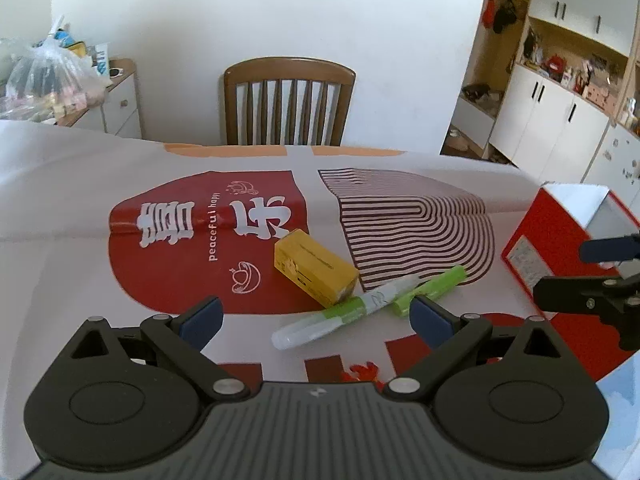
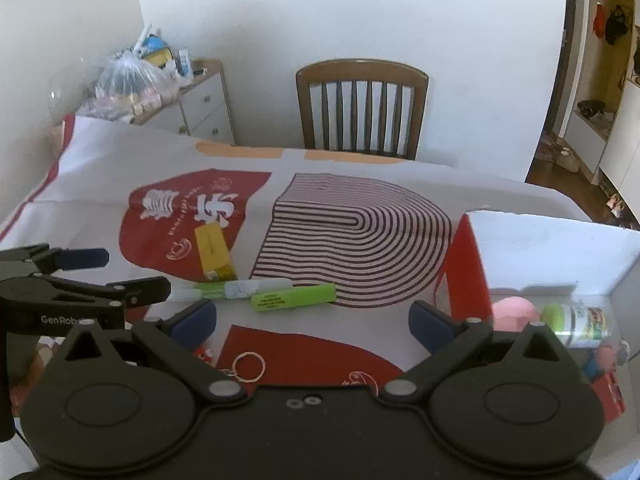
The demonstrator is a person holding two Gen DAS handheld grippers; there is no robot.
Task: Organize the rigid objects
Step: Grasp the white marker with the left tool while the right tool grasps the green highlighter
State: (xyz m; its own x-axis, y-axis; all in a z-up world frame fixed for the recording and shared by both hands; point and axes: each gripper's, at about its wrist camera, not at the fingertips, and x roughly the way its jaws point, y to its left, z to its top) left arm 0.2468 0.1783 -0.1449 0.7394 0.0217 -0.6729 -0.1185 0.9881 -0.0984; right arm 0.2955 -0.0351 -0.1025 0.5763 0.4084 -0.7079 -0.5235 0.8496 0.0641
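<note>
Left tool (image 1: 316,322) spread wide, pen (image 1: 332,318) just ahead.

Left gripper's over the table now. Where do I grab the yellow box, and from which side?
Take the yellow box across its narrow width, mid-length, coming from above with the open left gripper. It lies flat and its near end touches the green-and-white pen, so avoid that end.

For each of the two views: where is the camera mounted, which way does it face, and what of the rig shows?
Left wrist: rides the left tool, angled down at the yellow box; own open fingers low, right tool at right edge.
Right wrist: rides the right tool, facing the red box; left tool at left edge.
Shared: both tools, wooden chair, yellow box, green tubes, red box.
</note>
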